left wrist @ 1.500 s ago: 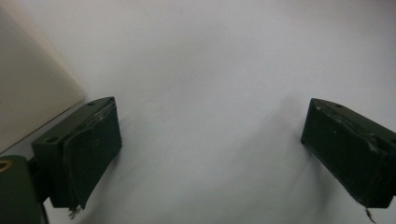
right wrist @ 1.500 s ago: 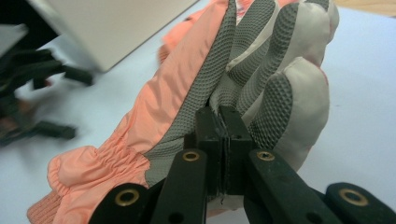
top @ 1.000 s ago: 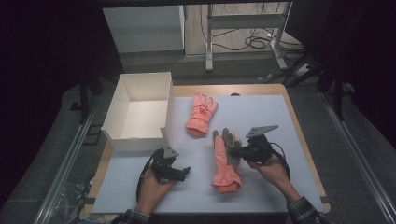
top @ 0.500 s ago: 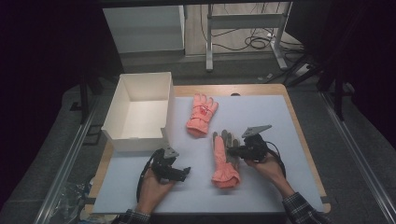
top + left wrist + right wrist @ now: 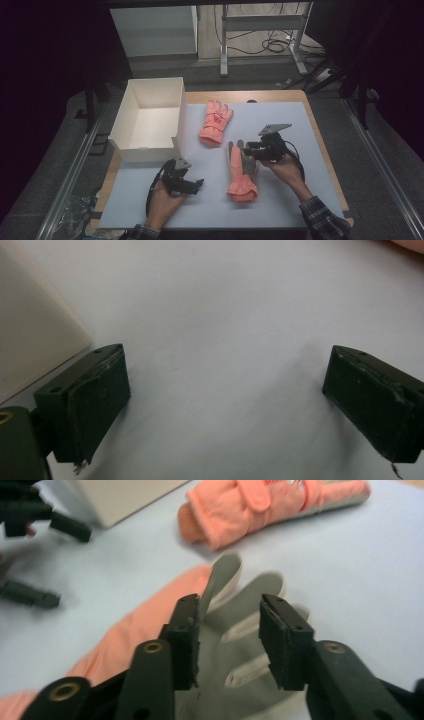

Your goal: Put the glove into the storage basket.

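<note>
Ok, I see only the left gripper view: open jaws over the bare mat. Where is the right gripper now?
Observer: The right gripper is over the grey fingers of the near glove. Its jaws have just been opening and do not press it.
Operator: Is there another glove?
Observer: Yes, the far glove lies flat beside the box.
Operator: Is the box empty?
Observer: Yes, nothing lies in it.

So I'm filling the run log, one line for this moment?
left gripper: open, idle | right gripper: just opening over near glove | far glove | box
</note>
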`<state>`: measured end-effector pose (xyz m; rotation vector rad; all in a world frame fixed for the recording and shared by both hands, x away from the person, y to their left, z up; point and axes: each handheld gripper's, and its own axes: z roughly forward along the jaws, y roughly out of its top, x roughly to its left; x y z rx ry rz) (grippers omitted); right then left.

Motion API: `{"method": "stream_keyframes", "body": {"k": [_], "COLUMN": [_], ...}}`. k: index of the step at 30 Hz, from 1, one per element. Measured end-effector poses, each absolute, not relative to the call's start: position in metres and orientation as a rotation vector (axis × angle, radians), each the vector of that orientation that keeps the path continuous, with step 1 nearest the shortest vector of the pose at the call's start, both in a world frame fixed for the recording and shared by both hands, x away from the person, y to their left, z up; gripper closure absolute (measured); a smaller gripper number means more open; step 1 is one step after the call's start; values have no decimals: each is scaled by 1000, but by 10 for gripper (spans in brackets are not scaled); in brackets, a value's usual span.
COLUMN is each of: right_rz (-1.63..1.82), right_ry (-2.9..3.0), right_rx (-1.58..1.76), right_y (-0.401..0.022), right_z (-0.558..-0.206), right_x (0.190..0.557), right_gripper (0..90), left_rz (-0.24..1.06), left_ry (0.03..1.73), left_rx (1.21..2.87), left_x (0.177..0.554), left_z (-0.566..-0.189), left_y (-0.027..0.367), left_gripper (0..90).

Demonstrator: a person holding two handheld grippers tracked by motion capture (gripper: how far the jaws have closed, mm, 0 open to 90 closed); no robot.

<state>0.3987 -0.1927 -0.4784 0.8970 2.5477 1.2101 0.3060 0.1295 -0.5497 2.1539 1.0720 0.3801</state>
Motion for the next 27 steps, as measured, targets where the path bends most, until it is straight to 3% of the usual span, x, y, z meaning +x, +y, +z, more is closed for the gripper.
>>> {"method": "stream_keyframes", "body": {"k": [5,15,20,27], "right_rz": [1225,1220,1187,1173], "right_ry": [2513,2486,2493,2487], "right_rx": [923,939,914,951], "right_y": [-179,-152,-141,-123], "right_z": [-470,-466,-467,-471], "right_x": [417,456,467,489], "right_gripper": [539,532,553,655], "left_rz": [380,380,380,380], "left_ry": [1072,1070,1071,1071], "left_rx": [2154,2157,2156,2154], "left_x": [306,306,306,306], "left_z": [-550,-550,-550,-550], "left_y": [130,130,130,130], "left_gripper": [47,47,47,47]}}
